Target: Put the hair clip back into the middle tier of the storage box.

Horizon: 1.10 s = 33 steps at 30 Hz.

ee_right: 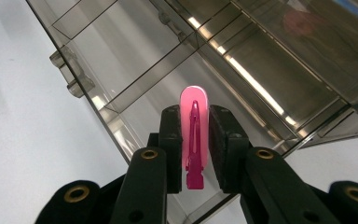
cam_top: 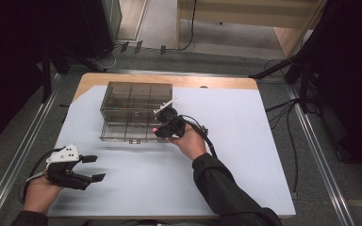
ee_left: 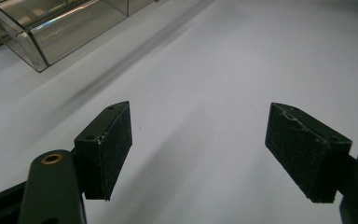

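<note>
Right gripper (ee_right: pixel 196 135) clamped on a small pink hair clip (ee_right: pixel 194 135), the pads pinching its flat sides so the rounded tip stands up between the jaws and the darker hinge end hangs below. In the high view the same clip (cam_top: pixel 156 128) shows as a pink dot at the near right corner of the smoky clear compartment box (cam_top: pixel 134 113), which sits open on the pale sheet (cam_top: pixel 245 155) covering the table. From the right gripper view the clip hovers over the front row of the box (ee_right: pixel 135 79), roughly above a divider wall rather than squarely inside one cell; which cell it is meant for I cannot tell. Left gripper (cam_top: pixel 88 167) held low near the table's near left edge, jaws spread wide with nothing between the pads (ee_left: pixel 109 149), well apart from the box. Judged step: placing the clip into a compartment. To do it well, shift sideways until the clip clears the divider, tilt so the tip points down into the cell, lower until close to the floor, then release gently. Dropping from height risks a bounce into a neighbouring cell. The box looks light, so brushing a wall could slide it; the idle left gripper could steady the near edge.
</note>
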Each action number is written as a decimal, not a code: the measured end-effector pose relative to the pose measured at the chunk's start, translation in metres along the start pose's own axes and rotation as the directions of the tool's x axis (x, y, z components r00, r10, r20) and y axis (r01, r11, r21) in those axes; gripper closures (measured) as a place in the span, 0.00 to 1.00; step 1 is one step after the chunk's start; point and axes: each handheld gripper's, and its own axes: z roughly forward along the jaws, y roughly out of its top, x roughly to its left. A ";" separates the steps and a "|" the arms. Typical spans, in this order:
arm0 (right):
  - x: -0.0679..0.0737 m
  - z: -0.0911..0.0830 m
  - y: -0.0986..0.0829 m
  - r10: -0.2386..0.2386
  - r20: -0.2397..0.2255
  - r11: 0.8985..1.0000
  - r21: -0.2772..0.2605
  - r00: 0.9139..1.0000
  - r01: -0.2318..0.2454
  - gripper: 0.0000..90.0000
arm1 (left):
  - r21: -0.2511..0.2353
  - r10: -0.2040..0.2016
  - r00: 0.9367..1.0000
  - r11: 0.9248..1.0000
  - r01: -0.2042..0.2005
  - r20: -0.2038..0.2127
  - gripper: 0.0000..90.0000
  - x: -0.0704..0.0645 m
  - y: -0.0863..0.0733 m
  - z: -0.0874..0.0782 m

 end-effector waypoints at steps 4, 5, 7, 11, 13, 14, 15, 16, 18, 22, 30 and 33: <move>0.000 0.000 0.000 0.000 -0.001 1.000 -0.001 1.000 0.000 0.85 | -0.001 0.000 1.000 1.000 0.000 -0.001 0.26 0.000 0.000 0.000; 0.000 0.000 0.000 0.000 -0.001 1.000 -0.001 1.000 0.000 0.85 | -0.001 0.000 1.000 1.000 0.000 -0.001 0.26 0.000 0.000 0.000; 0.000 0.000 0.000 0.005 -0.005 1.000 0.000 1.000 -0.005 0.85 | -0.001 0.000 1.000 1.000 0.000 -0.001 0.26 0.000 0.000 0.000; 0.000 0.001 0.000 0.012 -0.010 1.000 -0.001 1.000 -0.012 0.85 | -0.001 -0.001 1.000 1.000 0.001 -0.002 0.26 0.000 0.000 0.000; -0.001 0.001 0.000 0.014 -0.010 1.000 -0.001 1.000 -0.014 0.85 | 0.000 0.000 1.000 1.000 0.000 -0.001 0.26 0.000 0.000 0.000; -0.001 0.000 0.000 0.017 -0.011 1.000 0.000 1.000 -0.017 0.85 | -0.002 0.000 1.000 1.000 0.000 -0.002 0.26 0.000 0.000 0.000; -0.001 0.000 0.000 0.017 -0.011 1.000 0.000 1.000 -0.017 0.85 | -0.002 0.000 1.000 1.000 0.000 -0.002 0.26 0.000 0.000 0.000; -0.001 0.000 0.000 0.018 -0.014 1.000 -0.005 1.000 -0.018 0.84 | 0.001 -0.001 1.000 1.000 0.001 -0.001 0.26 0.000 0.000 0.000; -0.001 -0.001 0.001 0.018 -0.013 1.000 -0.011 1.000 -0.018 0.83 | 0.001 0.000 1.000 1.000 0.000 -0.001 0.26 0.000 0.000 0.000; -0.001 -0.004 0.001 0.017 -0.016 1.000 -0.020 1.000 -0.017 0.81 | -0.002 -0.001 1.000 1.000 0.001 -0.002 0.26 0.000 0.000 0.000; -0.001 -0.014 0.001 0.019 -0.029 0.997 -0.071 0.999 -0.021 0.72 | -0.007 0.001 1.000 1.000 -0.001 0.004 0.26 0.000 0.002 0.000; -0.001 -0.020 0.000 0.028 -0.040 0.995 -0.097 0.999 -0.032 0.65 | 0.000 0.008 1.000 1.000 -0.008 0.006 0.26 0.000 0.003 0.002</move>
